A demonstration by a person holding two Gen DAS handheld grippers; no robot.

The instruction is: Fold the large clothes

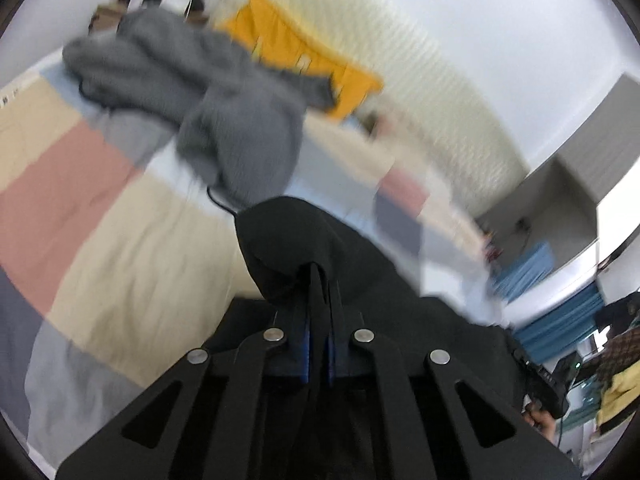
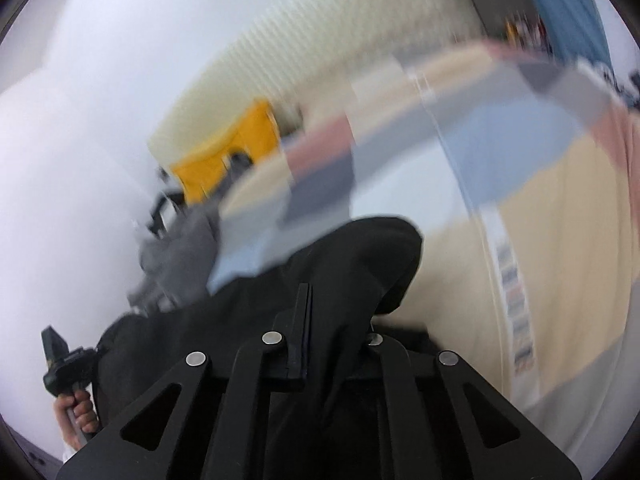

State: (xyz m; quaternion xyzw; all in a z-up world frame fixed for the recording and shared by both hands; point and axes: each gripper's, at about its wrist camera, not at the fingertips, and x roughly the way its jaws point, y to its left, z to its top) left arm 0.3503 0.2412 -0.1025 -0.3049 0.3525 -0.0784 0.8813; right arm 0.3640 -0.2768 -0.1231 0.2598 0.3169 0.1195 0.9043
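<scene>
Garment (image 1: 288, 232) black, bunched | strung between left tool (image 1: 322, 280), right tool (image 2: 306, 300)

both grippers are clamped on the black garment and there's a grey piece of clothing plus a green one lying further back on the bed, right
Not quite: the garment further back beside the grey clothing is yellow-orange, not green, as the left wrist view shows. The rest holds: the left gripper and the right gripper are both shut on the black garment, over the patchwork bed cover.
</scene>
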